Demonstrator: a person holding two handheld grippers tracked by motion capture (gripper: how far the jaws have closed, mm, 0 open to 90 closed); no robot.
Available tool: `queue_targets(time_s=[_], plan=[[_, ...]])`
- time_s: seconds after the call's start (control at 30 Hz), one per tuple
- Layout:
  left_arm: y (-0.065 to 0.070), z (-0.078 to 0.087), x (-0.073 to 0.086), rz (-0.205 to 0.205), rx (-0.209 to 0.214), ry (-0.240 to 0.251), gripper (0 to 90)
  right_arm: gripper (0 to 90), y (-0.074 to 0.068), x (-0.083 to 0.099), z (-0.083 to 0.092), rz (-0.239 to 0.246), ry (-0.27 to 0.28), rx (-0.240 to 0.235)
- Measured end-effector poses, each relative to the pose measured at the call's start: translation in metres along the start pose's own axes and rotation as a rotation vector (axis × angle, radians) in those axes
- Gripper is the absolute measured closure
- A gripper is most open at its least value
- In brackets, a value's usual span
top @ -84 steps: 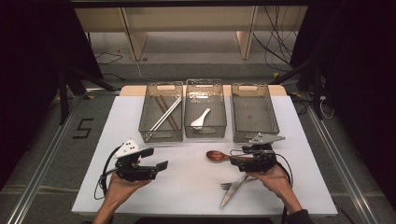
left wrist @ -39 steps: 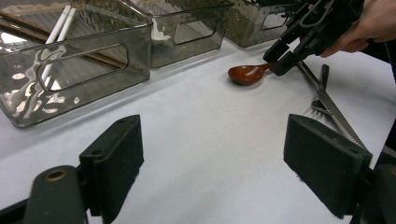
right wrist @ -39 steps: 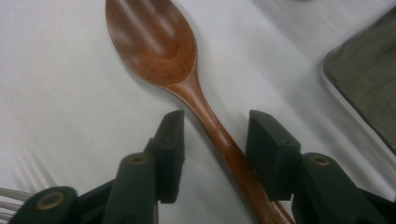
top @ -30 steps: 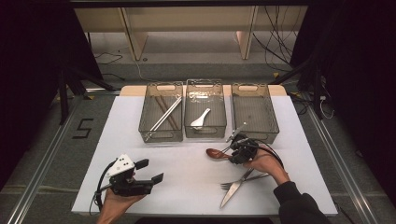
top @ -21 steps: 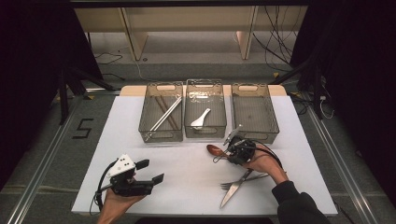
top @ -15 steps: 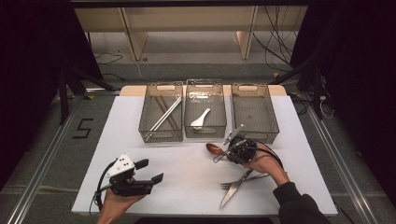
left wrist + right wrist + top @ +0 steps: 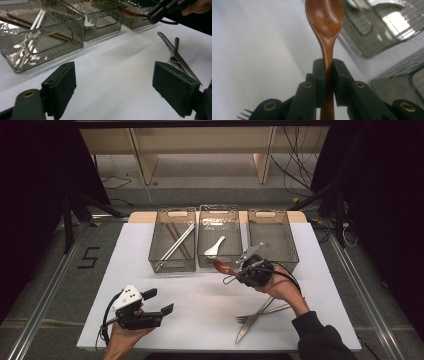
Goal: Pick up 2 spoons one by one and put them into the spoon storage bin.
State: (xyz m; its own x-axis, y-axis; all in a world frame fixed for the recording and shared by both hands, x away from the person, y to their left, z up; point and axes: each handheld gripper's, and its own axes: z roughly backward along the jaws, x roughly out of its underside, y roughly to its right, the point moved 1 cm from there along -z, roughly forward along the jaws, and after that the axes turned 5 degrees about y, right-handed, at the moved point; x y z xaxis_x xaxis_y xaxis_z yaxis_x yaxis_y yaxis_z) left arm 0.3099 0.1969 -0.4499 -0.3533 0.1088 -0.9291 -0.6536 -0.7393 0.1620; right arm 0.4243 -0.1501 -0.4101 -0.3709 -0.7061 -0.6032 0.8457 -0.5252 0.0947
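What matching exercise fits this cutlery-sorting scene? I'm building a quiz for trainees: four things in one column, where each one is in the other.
Things:
1. wooden spoon
2. white spoon
3. chopsticks
4. fork and knife

Places:
A. lying loose on the white table
B. in the left bin
C. clamped between the jaws of the right gripper
D. in the middle bin

Pairs: 1-C, 2-D, 3-B, 4-A
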Motion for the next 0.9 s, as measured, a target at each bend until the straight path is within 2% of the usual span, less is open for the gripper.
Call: queue_targets(time_s=[0.17, 0.47, 0.53, 0.9], plan=[[-0.002, 0.002, 0.0, -0.002, -0.009, 0.008, 17.7, 82.0, 0.004, -0.016, 0.0, -0.004, 0.019, 0.023], [-0.003, 0.002, 0.0, -0.001, -0.02, 0.016, 17.3, 81.9, 0.019, -0.041, -0.004, -0.05, 0.043, 0.076], [-0.003, 0.002, 0.0, 0.0, -0.022, 0.017, 17.2, 81.9, 0.023, -0.046, -0.006, -0.073, 0.034, 0.092], [-0.004, 0.004, 0.0, 0.007, -0.029, 0.034, 17.1, 81.9, 0.041, -0.071, -0.014, -0.115, 0.029, 0.154]])
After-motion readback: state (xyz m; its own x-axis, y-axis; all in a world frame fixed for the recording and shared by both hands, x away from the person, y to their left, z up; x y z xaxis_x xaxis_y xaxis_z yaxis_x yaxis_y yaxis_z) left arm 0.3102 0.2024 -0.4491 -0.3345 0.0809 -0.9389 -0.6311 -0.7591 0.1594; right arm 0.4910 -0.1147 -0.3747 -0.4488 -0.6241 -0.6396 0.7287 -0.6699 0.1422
